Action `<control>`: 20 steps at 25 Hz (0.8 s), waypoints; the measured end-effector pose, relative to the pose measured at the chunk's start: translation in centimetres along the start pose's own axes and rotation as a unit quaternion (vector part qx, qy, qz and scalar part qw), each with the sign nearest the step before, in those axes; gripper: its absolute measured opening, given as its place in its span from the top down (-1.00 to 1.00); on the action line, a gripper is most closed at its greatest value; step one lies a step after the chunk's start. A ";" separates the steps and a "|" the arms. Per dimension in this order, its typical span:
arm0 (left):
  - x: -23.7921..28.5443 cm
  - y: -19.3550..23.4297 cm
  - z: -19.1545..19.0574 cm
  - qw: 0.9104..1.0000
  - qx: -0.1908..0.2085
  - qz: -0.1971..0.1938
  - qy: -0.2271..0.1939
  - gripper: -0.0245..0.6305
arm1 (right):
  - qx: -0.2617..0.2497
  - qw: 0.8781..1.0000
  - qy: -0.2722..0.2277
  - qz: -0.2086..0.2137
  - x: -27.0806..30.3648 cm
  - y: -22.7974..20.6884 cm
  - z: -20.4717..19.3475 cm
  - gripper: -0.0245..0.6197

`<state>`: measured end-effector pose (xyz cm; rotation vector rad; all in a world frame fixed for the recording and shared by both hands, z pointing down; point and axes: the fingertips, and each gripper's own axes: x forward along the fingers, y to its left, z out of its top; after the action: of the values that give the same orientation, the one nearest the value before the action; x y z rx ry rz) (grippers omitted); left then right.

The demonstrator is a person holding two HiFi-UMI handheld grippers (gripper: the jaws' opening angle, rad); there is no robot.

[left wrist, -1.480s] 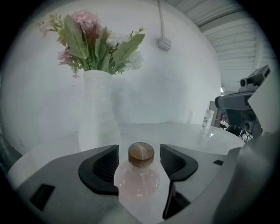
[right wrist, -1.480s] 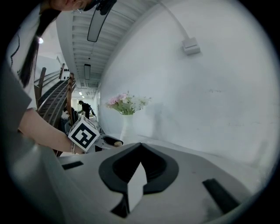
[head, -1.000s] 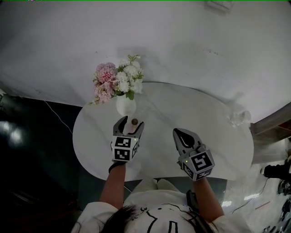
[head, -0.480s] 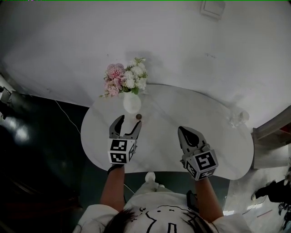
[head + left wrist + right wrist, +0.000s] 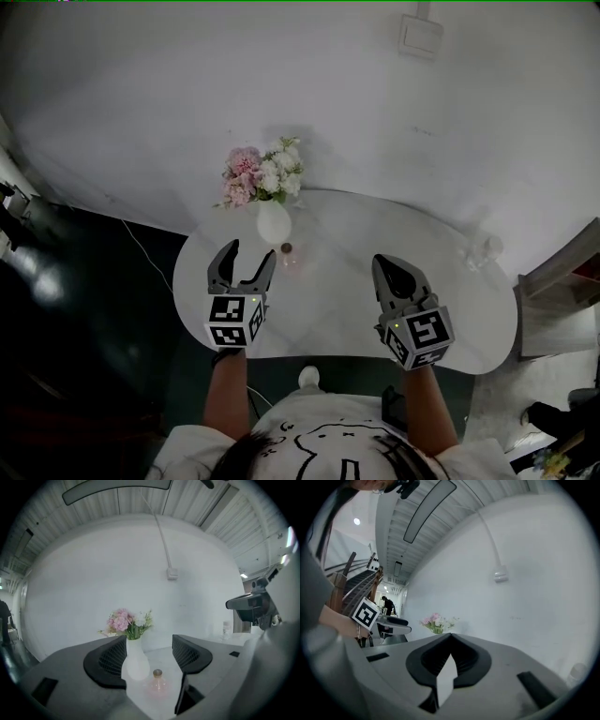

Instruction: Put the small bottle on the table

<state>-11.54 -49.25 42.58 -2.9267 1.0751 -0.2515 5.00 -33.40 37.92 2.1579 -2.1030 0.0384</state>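
Note:
A small pink bottle (image 5: 288, 255) with a brown cap stands upright on the white oval table (image 5: 375, 234), just in front of a white vase (image 5: 273, 222) of pink and white flowers. My left gripper (image 5: 247, 259) is open, a little left of and nearer than the bottle, holding nothing. Its own view shows the bottle (image 5: 158, 684) standing free past the spread jaws of the left gripper (image 5: 149, 660), beside the vase (image 5: 136, 663). Over the table's right half my right gripper (image 5: 390, 270) is shut and empty. The jaws of the right gripper (image 5: 451, 638) meet at their tips.
A small clear glass object (image 5: 483, 251) stands near the table's right end. A white wall with a switch box (image 5: 419, 36) is behind the table. Dark floor (image 5: 84, 309) lies to the left. The flowers (image 5: 436, 622) show far off in the right gripper view.
My left gripper, whose open jaws stood around the bottle, has drawn back and left of it. The bottle stays standing on the table. The right gripper stays shut.

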 end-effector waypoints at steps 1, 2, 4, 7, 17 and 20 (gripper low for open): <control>-0.3 0.2 0.5 1.000 0.002 0.002 -0.004 -0.03 | -0.003 1.000 -0.005 -0.002 -0.2 -0.1 0.5 0.95; -0.6 0.4 1.0 1.000 0.004 0.004 -0.009 -0.03 | -0.006 1.000 -0.010 -0.005 -0.4 -0.3 1.0 0.95; -1.1 0.8 2.0 1.000 0.007 0.009 -0.020 -0.03 | -0.010 1.000 -0.020 -0.012 -0.6 -0.7 2.0 0.95; -1.9 1.5 3.6 0.999 0.012 0.015 -0.037 -0.03 | -0.017 0.999 -0.032 -0.020 -0.9 -1.2 3.3 0.95; -5.2 3.8 9.3 0.993 0.031 0.043 -0.106 0.27 | -0.048 0.996 -0.068 -0.042 -2.1 -2.1 7.1 0.95; -6.1 4.2 10.9 0.990 0.039 0.050 -0.126 0.53 | -0.055 0.994 -0.081 -0.048 -2.5 -2.3 8.3 0.95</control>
<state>-17.11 -49.03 30.67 -2.7308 1.1399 0.0749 6.64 -31.73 29.27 2.2604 -2.0256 -0.2646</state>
